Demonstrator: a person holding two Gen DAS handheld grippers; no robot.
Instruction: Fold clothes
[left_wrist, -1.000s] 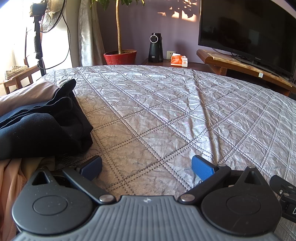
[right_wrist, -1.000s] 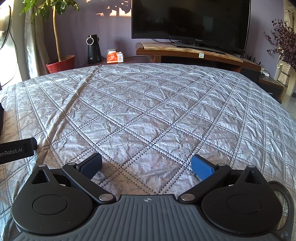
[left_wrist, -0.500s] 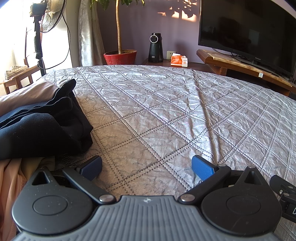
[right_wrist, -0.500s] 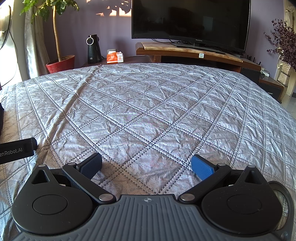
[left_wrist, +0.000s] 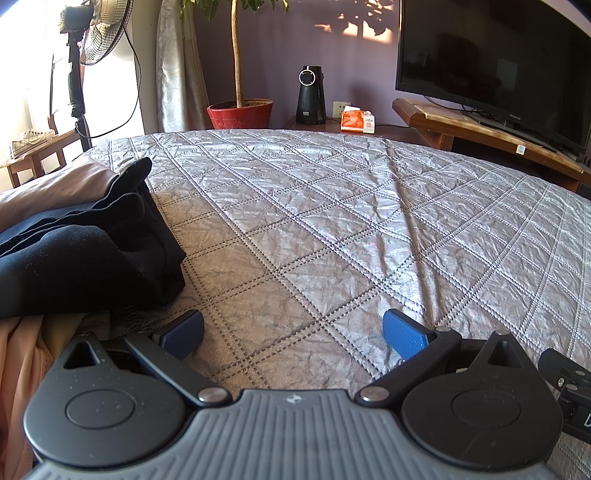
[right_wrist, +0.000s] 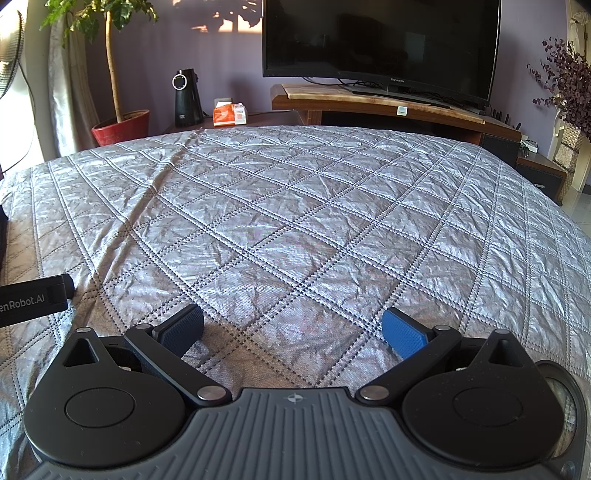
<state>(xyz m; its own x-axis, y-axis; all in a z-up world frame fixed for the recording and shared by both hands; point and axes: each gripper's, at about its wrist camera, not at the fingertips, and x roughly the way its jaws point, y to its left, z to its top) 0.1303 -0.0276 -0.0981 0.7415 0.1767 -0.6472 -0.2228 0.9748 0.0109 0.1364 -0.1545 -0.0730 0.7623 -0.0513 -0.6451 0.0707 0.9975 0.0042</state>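
Left wrist view, left tongs (left_wrist: 293, 334) spread empty beside dark clothes (left_wrist: 85, 254), right tongs (right_wrist: 293, 332) likewise

Right gripper (right_wrist: 293, 332) hung wide open over the quilted bedspread (right_wrist: 295, 221); TV (right_wrist: 380, 48) sat beyond the bedspread.

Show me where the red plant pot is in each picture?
Left wrist view: the red plant pot sits top centre-left, beyond the far edge of the bed.
Right wrist view: the pot sits upper left, past the bed's corner.
Shared landmark: the orange box, right of the pot.
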